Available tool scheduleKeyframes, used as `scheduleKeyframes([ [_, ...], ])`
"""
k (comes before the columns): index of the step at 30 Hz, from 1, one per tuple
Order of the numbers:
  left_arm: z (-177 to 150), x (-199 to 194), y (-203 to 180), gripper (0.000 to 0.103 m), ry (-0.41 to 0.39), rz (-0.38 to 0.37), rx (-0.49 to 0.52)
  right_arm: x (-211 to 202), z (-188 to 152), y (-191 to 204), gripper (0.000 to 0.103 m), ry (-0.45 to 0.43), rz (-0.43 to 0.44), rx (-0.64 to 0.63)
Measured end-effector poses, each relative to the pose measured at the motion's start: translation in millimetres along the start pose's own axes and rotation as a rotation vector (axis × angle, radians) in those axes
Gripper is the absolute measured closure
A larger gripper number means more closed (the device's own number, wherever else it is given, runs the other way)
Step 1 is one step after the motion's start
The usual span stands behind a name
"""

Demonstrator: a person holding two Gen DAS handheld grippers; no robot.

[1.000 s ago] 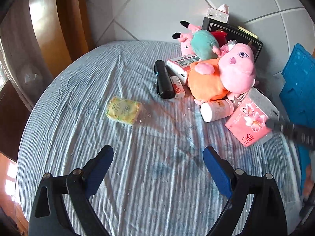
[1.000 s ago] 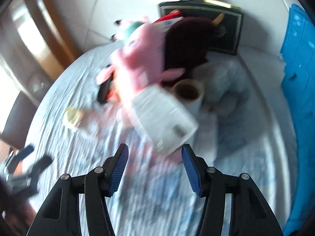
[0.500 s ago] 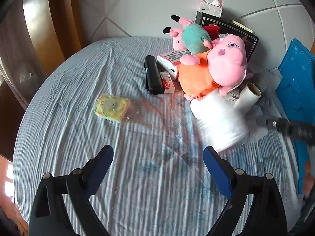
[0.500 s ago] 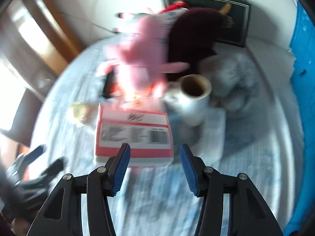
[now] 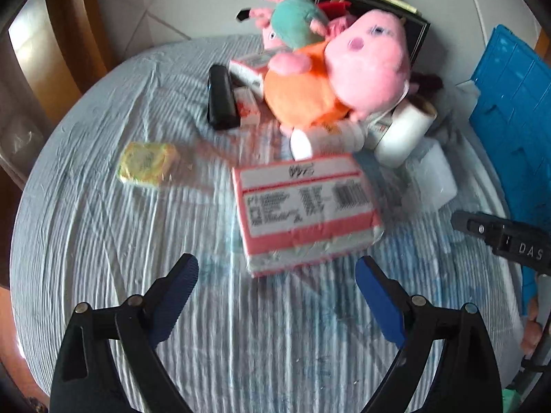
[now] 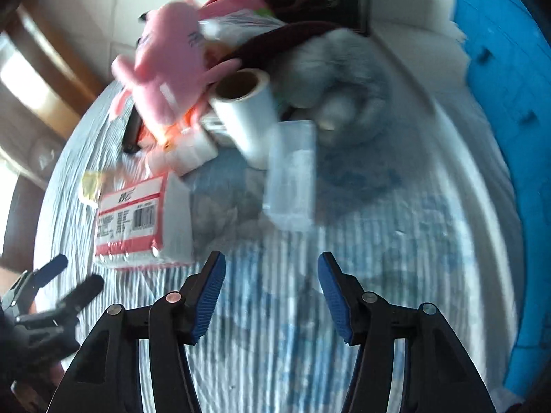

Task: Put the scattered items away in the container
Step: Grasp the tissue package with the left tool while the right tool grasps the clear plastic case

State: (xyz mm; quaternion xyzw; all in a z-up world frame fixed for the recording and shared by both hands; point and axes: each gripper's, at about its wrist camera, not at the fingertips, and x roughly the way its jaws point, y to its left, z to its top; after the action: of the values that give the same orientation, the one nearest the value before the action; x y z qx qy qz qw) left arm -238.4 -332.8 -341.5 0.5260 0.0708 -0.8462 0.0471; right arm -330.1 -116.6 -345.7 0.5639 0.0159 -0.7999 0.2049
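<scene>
A pink tissue pack [image 5: 304,210] lies label-up on the striped tablecloth, just ahead of my open, empty left gripper [image 5: 275,285]; it also shows in the right wrist view [image 6: 137,220]. Behind it are a pink pig plush [image 5: 344,72], a white bottle [image 5: 327,137], a film roll [image 5: 403,134], a black case [image 5: 222,98] and a yellow packet [image 5: 148,163]. My right gripper [image 6: 270,282] is open and empty, with a clear plastic box [image 6: 292,175] ahead of it. The blue container [image 5: 516,120] stands at the right edge.
A grey plush [image 6: 344,93] and a dark red one [image 6: 292,34] lie behind the film roll [image 6: 244,110]. A dark framed box [image 5: 372,10] leans on the tiled wall. The other gripper [image 5: 499,237] shows at the right of the left wrist view.
The tissue pack has come forward off the pile and now lies flat before the left gripper. The right gripper has swung right, away from the pack, towards the clear box.
</scene>
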Motion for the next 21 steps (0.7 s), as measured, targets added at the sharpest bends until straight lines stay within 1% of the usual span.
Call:
scheduleKeyframes([
  [2,-8,12,12,0.010,0.039,0.026,0.005,10,5,17,0.047,-0.012,0.017,-0.027],
  [3,-9,19,18,0.010,0.047,0.050,0.004,16,7,22,0.047,-0.019,0.008,-0.028],
  [5,-4,29,34,0.010,0.036,0.105,-0.007,32,10,33,0.047,-0.023,-0.022,-0.013],
  [6,1,33,44,0.010,0.018,0.157,-0.025,44,10,44,0.047,0.010,-0.007,-0.016],
  [7,8,36,56,0.010,-0.004,0.218,-0.049,52,6,57,0.051,0.056,0.046,-0.042],
  [8,14,37,66,0.010,-0.024,0.272,-0.071,60,-3,80,0.051,0.129,0.158,-0.114],
  [9,21,36,79,0.010,-0.039,0.311,-0.098,62,-11,95,0.054,0.166,0.244,-0.161],
  [10,26,34,91,0.010,-0.046,0.315,-0.127,56,-19,110,0.054,0.160,0.261,-0.208],
  [11,29,30,101,0.010,-0.051,0.294,-0.152,49,-21,116,0.054,0.130,0.223,-0.233],
  [12,30,23,108,0.010,-0.065,0.263,-0.175,44,-18,115,0.054,0.099,0.196,-0.222],
  [14,29,11,112,0.010,-0.086,0.211,-0.183,37,-3,103,0.054,0.038,0.137,-0.145],
  [15,27,7,110,0.010,-0.091,0.186,-0.181,35,8,94,0.054,0.002,0.072,-0.099],
  [17,25,0,101,0.010,-0.095,0.116,-0.185,39,23,83,0.054,-0.029,-0.014,-0.048],
  [18,25,0,96,0.010,-0.089,0.087,-0.187,47,27,82,0.054,-0.010,-0.026,-0.041],
  [19,26,0,91,0.010,-0.082,0.066,-0.187,55,25,86,0.054,0.030,0.006,-0.055],
  [21,28,-1,80,0.010,-0.080,0.059,-0.179,66,7,104,0.056,0.143,0.166,-0.121],
])
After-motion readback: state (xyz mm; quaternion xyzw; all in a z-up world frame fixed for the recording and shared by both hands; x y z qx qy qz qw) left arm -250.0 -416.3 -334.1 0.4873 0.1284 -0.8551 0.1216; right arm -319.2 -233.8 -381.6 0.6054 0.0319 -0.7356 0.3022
